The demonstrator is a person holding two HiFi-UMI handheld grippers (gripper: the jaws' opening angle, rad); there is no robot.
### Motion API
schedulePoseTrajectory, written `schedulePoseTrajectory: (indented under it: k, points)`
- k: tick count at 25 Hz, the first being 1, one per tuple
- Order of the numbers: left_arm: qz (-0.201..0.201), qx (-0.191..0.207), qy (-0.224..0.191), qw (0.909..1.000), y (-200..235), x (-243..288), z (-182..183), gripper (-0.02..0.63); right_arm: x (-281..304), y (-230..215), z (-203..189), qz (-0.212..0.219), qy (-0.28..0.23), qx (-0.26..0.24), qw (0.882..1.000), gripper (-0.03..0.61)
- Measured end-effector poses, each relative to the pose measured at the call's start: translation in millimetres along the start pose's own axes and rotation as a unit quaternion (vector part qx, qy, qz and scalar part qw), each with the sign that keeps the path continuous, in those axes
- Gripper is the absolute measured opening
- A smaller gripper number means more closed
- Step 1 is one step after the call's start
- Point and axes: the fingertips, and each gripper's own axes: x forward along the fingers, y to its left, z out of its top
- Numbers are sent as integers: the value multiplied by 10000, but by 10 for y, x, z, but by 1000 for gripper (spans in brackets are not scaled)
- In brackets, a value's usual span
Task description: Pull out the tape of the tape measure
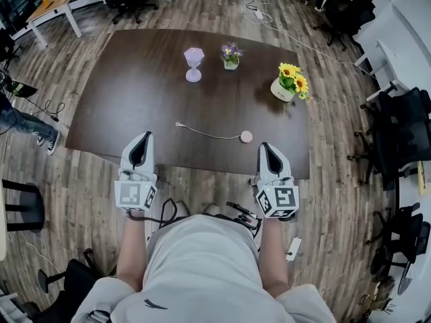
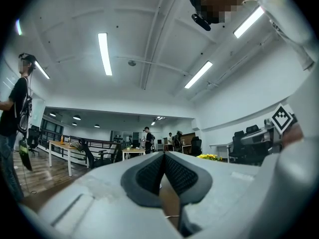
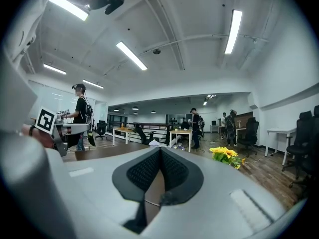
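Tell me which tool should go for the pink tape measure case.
Right. The pink case lies on the table just ahead of the right tool; the left tool is farther off, nearer the tape's free end. Both tools are shut and empty, so it would need to open first.

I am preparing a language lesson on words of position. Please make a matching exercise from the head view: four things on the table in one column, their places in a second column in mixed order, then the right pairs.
Things
1. goblet
2. small pot of purple flowers
3. pot of sunflowers
4. tape measure case

Places
A. alone at the near side
B. farthest to the right
C. left of both flower pots
D. at the far side, between the goblet and the pot of sunflowers

Pairs: 1-C, 2-D, 3-B, 4-A
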Motion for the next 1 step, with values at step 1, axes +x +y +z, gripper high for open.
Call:
schedulePoseTrajectory:
  k: [1]
  points:
    - [-4,-5,6,10000,-7,-6,-4,6,-9,-3,-2,-5,2,6,10000,-3]
